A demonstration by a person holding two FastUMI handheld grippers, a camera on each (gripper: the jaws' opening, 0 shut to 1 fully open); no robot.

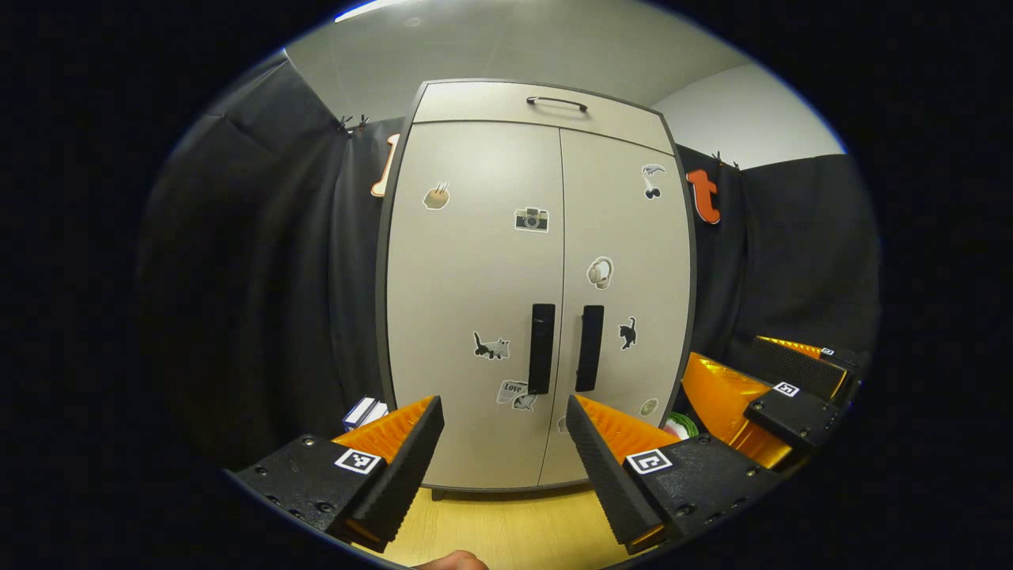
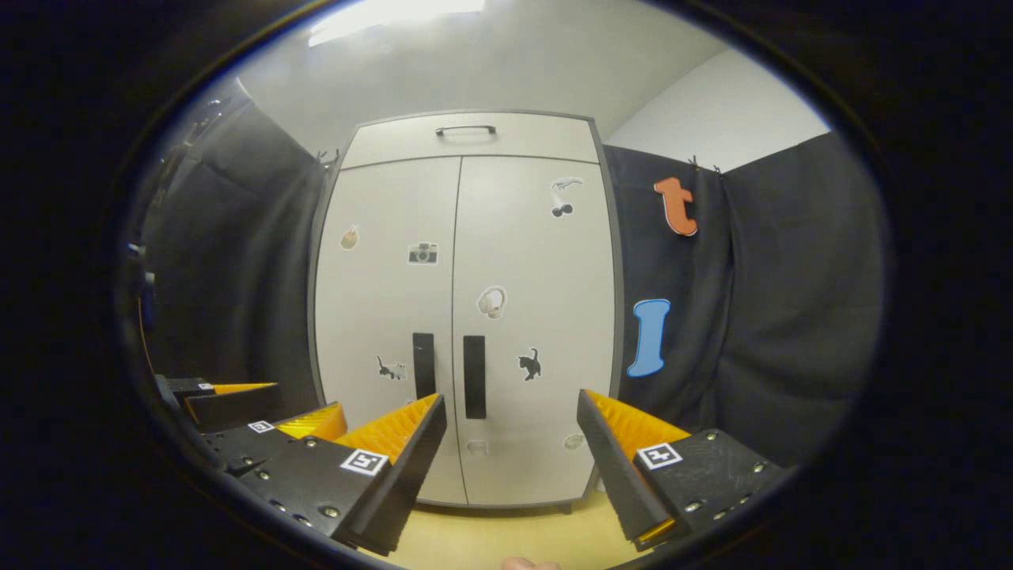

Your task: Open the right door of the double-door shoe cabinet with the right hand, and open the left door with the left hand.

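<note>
Beige shoe cabinet [image 1: 475, 317], both doors shut, stickers scattered.

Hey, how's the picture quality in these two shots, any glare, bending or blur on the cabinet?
Left gripper view: the cabinet bulges barrel-like from fisheye distortion, sharp, with soft sheen high on its doors. Right gripper view: milder bulge, slightly softer, a bright ceiling light blown out at the top.

Overhead glare — sharp; edges bowed
</note>
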